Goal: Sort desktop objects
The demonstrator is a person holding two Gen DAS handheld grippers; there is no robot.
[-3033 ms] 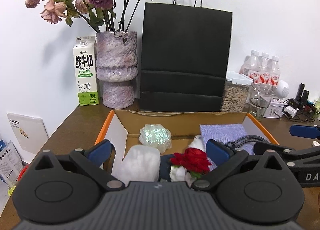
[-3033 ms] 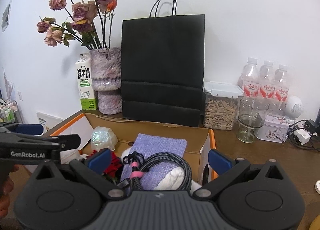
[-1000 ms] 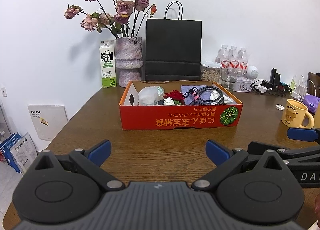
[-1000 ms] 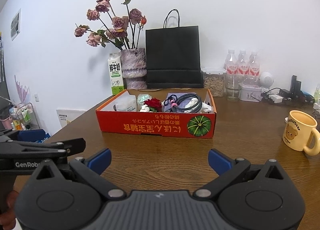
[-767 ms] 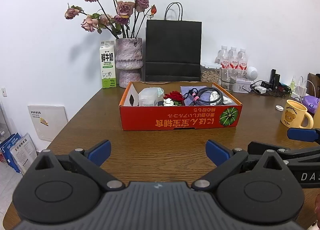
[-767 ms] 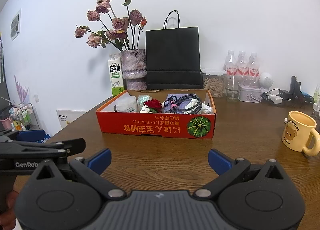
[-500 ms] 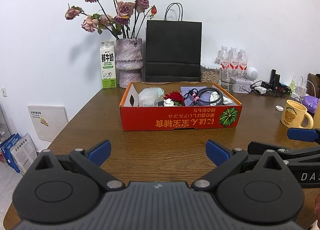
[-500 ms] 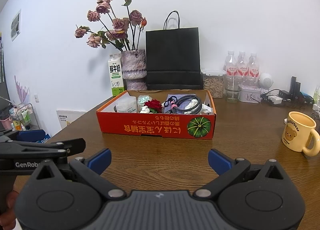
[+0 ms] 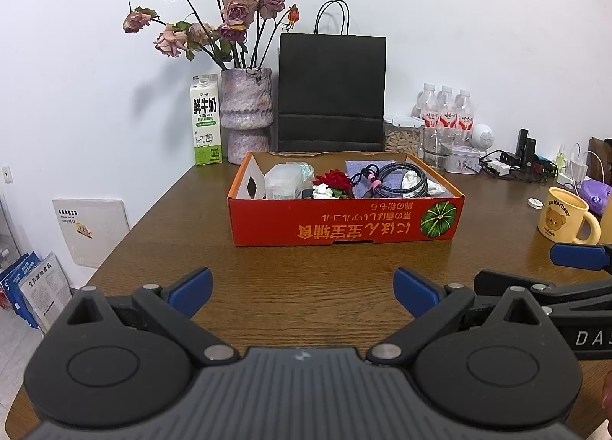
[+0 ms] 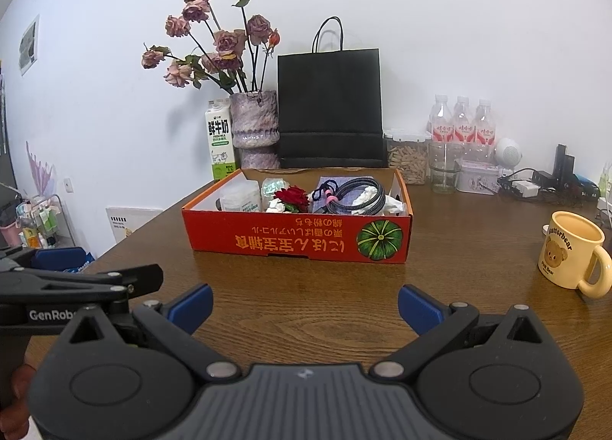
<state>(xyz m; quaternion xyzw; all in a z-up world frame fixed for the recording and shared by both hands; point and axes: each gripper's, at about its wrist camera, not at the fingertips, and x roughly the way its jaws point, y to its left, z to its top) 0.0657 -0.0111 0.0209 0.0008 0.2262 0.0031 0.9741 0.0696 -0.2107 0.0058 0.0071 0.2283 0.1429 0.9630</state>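
Left tongs (image 9: 302, 291) spread wide at the bottom of the left wrist view, blue pads (image 9: 190, 286) apart, nothing between them. Right tongs (image 10: 305, 305) likewise wide and empty at the bottom of the right wrist view; same tongs also visible at the lower right edge of the left view, lettered "DAS". Left tool at the lower left of the right view, marked "GenRobo".

Bare brown wooden surface (image 9: 306, 260) between both tongs and the red cardboard box (image 9: 344, 225), open room across the middle of each frame. Left edge of the surface falling away at lower left, booklets (image 9: 34, 287) on the floor beyond it. Box at frame centre, well apart from both tongs, printed upside down with orange Japanese characters and a green pumpkin picture.

Inside the box: clear plastic tub (image 9: 283, 181) at left, red rose (image 9: 332, 178) in the middle, coiled braided cable (image 9: 401, 181) with a pink tie over a lilac cloth (image 9: 367, 168), crumpled white tissue at right.

Behind the box, along the white wall: milk carton (image 9: 206, 120) reading "FRESH MILK", mottled vase (image 9: 246, 114) of dried roses, black paper bag (image 9: 332, 93), jar of seeds (image 9: 401, 134), glass beaker, three water bottles (image 9: 445, 111), small tin, white round speaker. At far right: tangled chargers, yellow mug (image 10: 570, 248) reading "Butterbear".
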